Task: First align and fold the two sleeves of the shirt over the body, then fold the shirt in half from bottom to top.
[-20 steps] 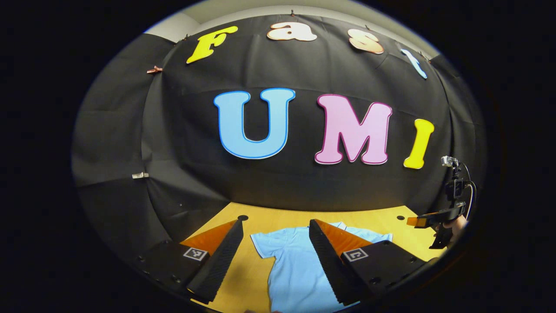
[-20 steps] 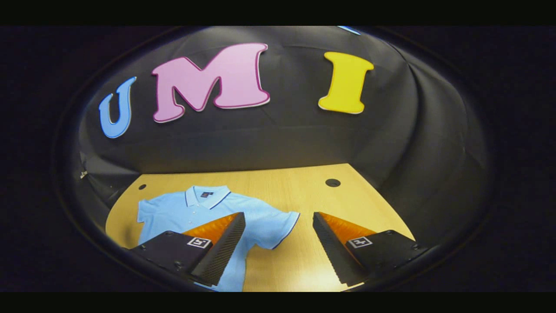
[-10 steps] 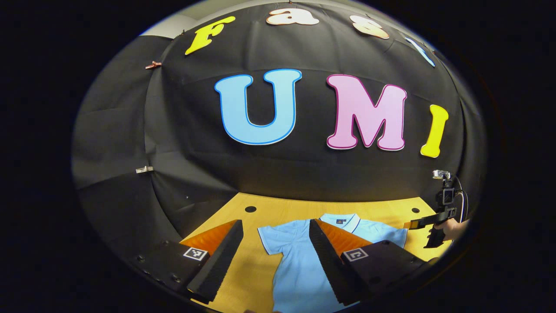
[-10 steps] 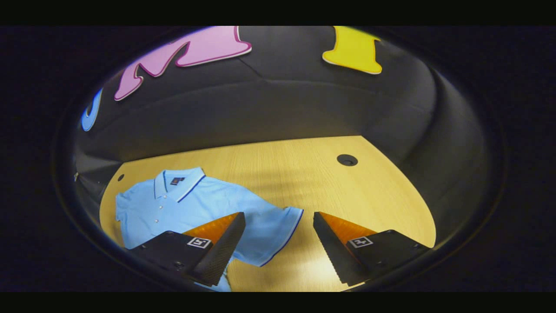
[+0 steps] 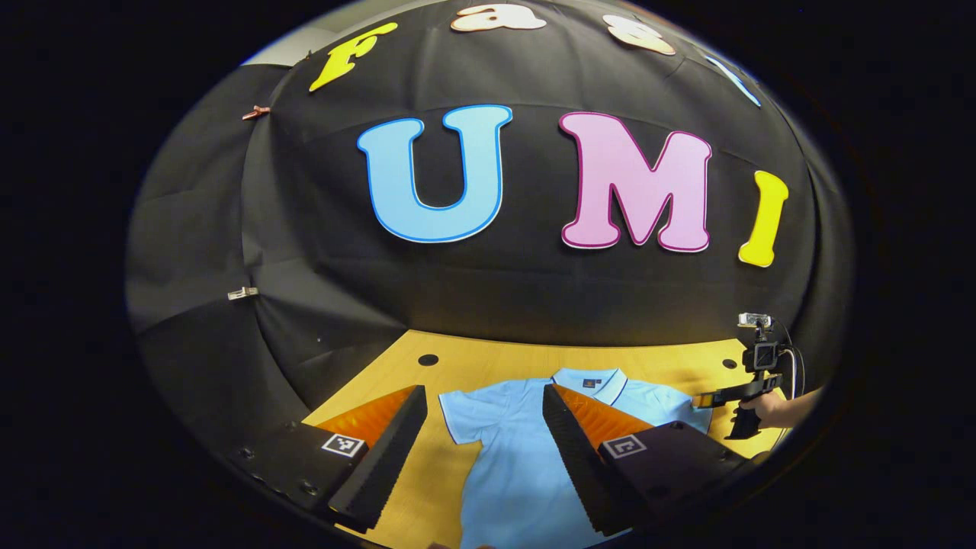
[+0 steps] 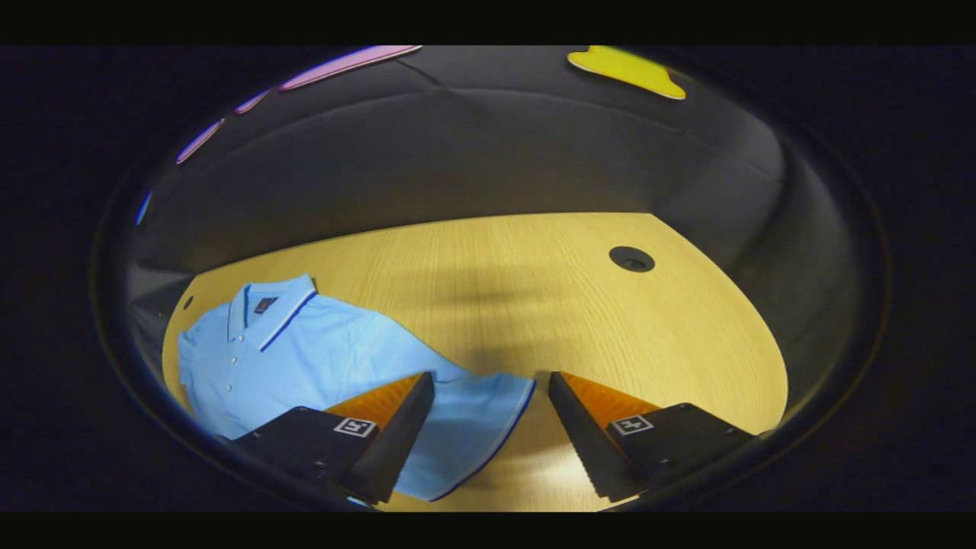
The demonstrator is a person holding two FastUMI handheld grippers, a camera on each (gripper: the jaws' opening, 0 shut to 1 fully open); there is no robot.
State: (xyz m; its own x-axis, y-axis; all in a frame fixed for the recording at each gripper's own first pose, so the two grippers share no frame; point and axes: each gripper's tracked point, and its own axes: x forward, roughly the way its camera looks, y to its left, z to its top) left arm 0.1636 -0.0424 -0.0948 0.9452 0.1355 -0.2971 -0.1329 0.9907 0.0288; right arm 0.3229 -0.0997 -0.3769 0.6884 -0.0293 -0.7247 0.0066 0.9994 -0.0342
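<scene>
Shirt (image 6: pixel 305 358) flat on the table (image 6: pixel 534 297), both grippers apart above its sleeves.

The light-blue polo shirt lay face up and unfolded on the wooden table, collar (image 5: pixel 589 381) toward the back wall, both sleeves spread out to the sides. In the right gripper view the right gripper (image 6: pixel 491 396) hung over the right sleeve (image 6: pixel 476 427), fingers wide apart and holding nothing, the sleeve's dark-trimmed hem lying between them. In the left gripper view the left gripper (image 5: pixel 485 408) stood over the left sleeve (image 5: pixel 465 412), fingers likewise spread with nothing held; whether either gripper touched the cloth could not be told. That view also showed the right gripper (image 5: pixel 709 398) farther off, held by a hand (image 5: pixel 770 409) near the shirt's other shoulder. A round hole (image 6: pixel 631 259) sat in the table well apart from the shirt.
</scene>
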